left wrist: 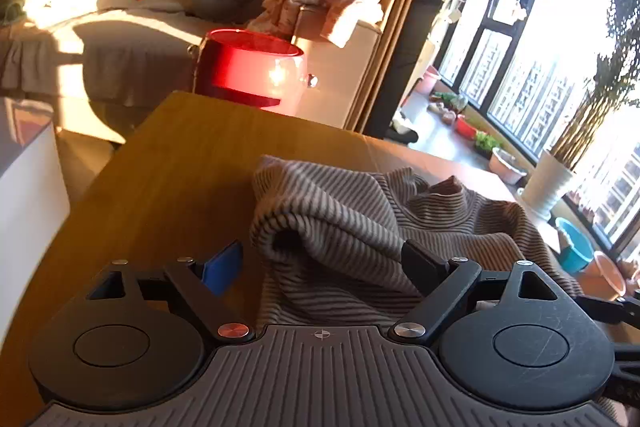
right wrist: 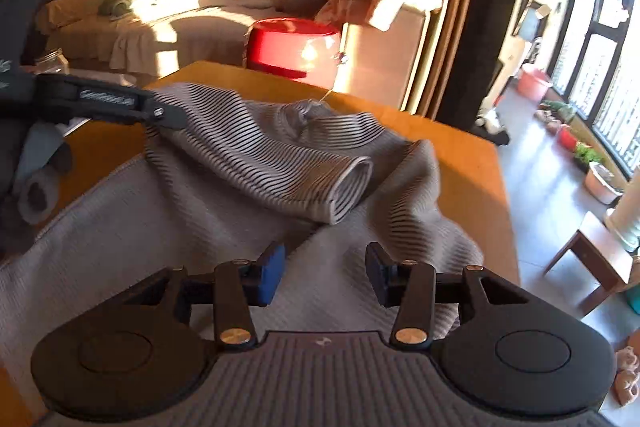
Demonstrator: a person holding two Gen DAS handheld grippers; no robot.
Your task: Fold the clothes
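Sweater [right wrist: 224,187] lies rumpled on the bench [left wrist: 180,163] ahead of my right tool [right wrist: 325,273], released above it; my left tool [left wrist: 320,259] straddles a sleeve fold, unclenched, likely to lift it.

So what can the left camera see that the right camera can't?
Only the left wrist view shows the left gripper up close, its fingers spread wide around a bunched fold of the striped sweater, plus a tall plant in a white pot and a blue tub by the window.

Only the right wrist view shows the right gripper, open above the cloth, the sweater's sleeve cuff, and a small wooden stool.

Both show the wooden table, the red bin and the sofa.
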